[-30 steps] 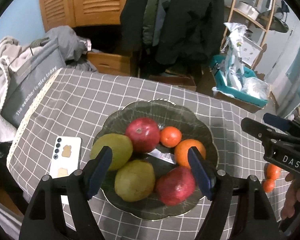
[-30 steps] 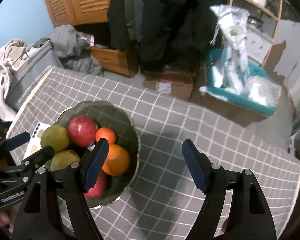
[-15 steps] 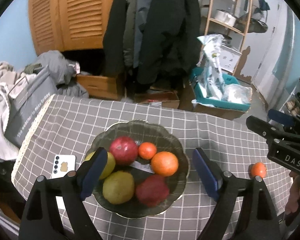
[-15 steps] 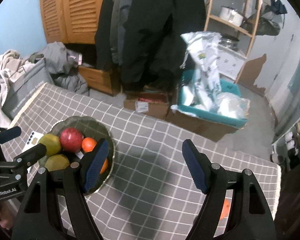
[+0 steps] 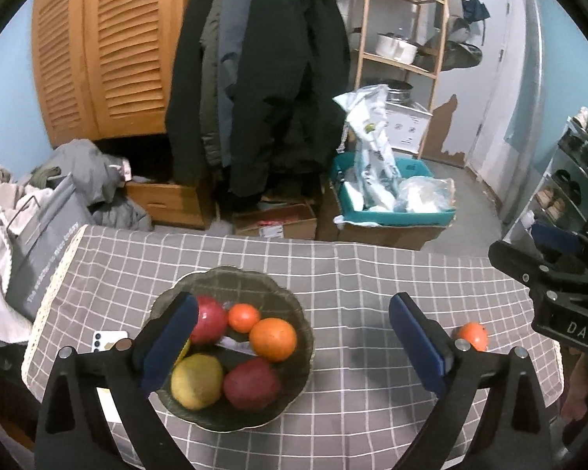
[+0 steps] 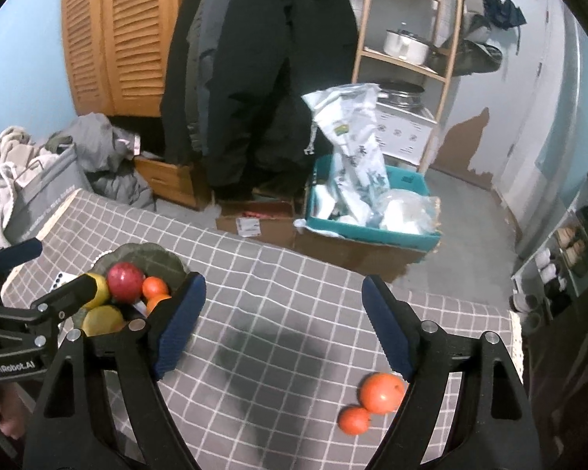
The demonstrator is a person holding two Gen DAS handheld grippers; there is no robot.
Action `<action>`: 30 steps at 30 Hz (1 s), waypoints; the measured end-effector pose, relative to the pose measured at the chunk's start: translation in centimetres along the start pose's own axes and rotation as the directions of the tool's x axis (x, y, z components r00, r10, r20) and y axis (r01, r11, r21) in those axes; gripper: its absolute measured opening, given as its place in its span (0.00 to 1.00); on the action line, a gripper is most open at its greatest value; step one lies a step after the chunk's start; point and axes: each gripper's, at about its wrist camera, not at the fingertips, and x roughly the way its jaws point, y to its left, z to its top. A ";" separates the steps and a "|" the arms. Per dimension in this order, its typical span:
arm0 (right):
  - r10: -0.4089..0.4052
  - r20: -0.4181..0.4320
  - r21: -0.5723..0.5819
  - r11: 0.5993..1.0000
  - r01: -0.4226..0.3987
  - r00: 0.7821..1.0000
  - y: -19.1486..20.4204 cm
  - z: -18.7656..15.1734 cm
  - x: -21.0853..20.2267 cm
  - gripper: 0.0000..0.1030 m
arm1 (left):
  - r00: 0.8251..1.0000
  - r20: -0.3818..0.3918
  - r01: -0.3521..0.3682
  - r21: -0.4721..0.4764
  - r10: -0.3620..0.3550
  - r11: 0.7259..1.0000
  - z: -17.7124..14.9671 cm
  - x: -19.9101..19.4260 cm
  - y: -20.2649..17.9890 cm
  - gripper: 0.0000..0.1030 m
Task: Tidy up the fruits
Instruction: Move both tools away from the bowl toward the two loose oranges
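Grippers [image 5: 292, 338] [image 6: 282, 323] spread, 2 tangerines [image 6: 381, 393] outside bowl [image 5: 294, 305]

Open checked tablecloth [image 6: 278, 337] lies ahead of the right gripper [image 6: 282, 323]; two tangerines [image 6: 372, 399] (touching each other) sit by its right finger, and the fruit bowl [image 5: 290, 356] and left gripper [image 5: 294, 337] crowd its left.

Your left wrist camera looks down over the fruit bowl [image 5: 231, 286] from well above the checked tablecloth [image 5: 356, 274], facing the coats [image 5: 262, 78]. Your right wrist camera sits further right (same heading), above two loose tangerines [image 6: 380, 391]. Both views share the bowl [image 6: 153, 254], the cloth [image 6: 278, 313], and the teal crate [image 5: 396, 217] beyond.
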 end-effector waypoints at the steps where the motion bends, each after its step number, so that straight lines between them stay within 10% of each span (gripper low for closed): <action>1: -0.004 0.001 0.003 1.000 0.004 1.000 -0.3 -0.2 -0.2 0.79 | 1.000 0.002 0.007 0.007 -0.007 1.000 0.1 0.0 -0.4 0.96; 30: -0.127 -0.088 0.164 0.977 0.140 0.988 -11.7 -6.5 -0.9 0.80 | 0.992 -0.087 0.103 0.158 -0.090 0.982 -0.6 3.6 -11.1 0.99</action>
